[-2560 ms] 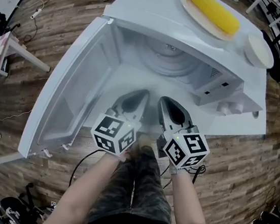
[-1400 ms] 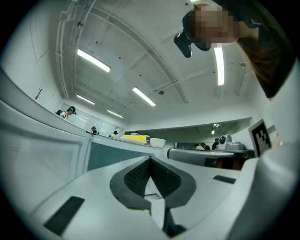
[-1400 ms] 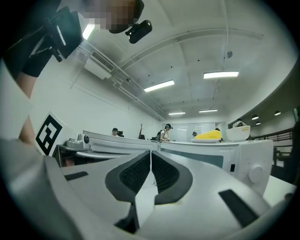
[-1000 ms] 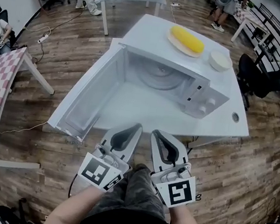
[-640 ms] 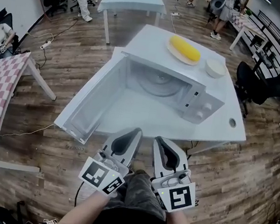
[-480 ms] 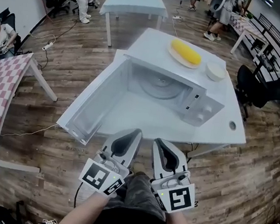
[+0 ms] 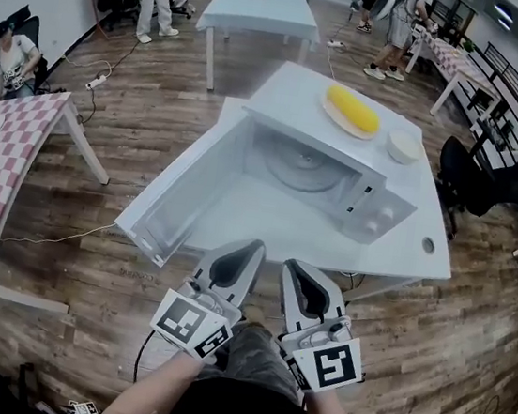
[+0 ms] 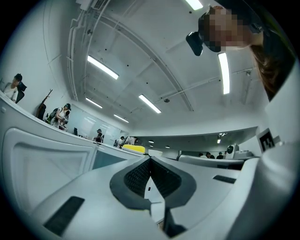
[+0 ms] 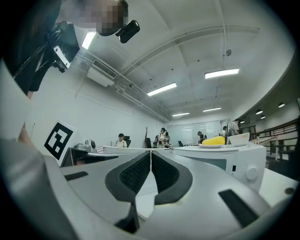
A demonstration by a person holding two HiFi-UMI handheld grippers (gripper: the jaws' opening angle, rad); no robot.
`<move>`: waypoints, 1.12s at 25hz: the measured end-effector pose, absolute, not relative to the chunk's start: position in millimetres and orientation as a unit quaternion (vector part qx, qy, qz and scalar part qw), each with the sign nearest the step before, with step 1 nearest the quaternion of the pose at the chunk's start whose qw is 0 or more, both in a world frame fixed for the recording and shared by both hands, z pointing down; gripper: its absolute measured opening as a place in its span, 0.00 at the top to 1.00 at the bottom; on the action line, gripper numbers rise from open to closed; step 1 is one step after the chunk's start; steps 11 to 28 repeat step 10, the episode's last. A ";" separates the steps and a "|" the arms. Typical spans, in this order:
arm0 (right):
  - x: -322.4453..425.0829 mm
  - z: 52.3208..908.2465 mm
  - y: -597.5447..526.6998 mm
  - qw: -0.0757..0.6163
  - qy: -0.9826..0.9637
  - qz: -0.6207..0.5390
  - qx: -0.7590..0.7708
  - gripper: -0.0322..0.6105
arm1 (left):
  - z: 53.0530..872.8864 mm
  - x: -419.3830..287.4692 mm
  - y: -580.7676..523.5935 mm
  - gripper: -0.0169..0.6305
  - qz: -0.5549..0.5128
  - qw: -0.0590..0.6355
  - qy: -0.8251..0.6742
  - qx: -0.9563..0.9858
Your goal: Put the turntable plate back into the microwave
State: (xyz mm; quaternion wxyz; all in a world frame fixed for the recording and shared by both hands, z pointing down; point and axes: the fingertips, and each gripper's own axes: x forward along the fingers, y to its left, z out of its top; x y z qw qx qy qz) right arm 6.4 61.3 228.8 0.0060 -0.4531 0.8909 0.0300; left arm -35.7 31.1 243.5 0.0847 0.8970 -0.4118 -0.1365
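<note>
The white microwave [image 7: 372, 211] stands on a white table [image 7: 412, 264] with its door [image 7: 180, 196] swung wide open to the left. Inside the cavity lies the round glass turntable plate [image 7: 300, 164], flat on the floor. My left gripper [image 7: 254, 246] and right gripper [image 7: 289, 264] are held side by side near my body, in front of the table's near edge and well short of the microwave. Both are shut with nothing between the jaws. The left gripper [image 8: 150, 158] view and the right gripper [image 9: 151, 152] view show the pads pressed together.
On top of the microwave sit a plate with a corn cob [image 7: 353, 110] and a white bowl [image 7: 403, 146]. A checked table [image 7: 3, 172] stands at the left, another white table [image 7: 261, 8] behind. Several people stand at the back; an office chair [image 7: 471, 177] is at the right.
Both grippers have drawn back out of the microwave's opening to my body. The view has pulled up and away, so the microwave and table look farther off. The turntable plate stays inside.
</note>
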 end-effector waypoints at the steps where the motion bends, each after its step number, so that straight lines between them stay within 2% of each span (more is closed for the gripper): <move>1: 7.2 230.5 61.0 0.003 0.892 0.027 -0.452 0.91 | 244.3 -34.3 32.1 0.95 -0.135 0.084 -0.411 0.898; 28: -8.6 242.4 63.7 -0.010 0.899 0.008 -0.438 0.91 | 249.5 -44.3 37.9 0.95 -0.126 0.090 -0.416 0.896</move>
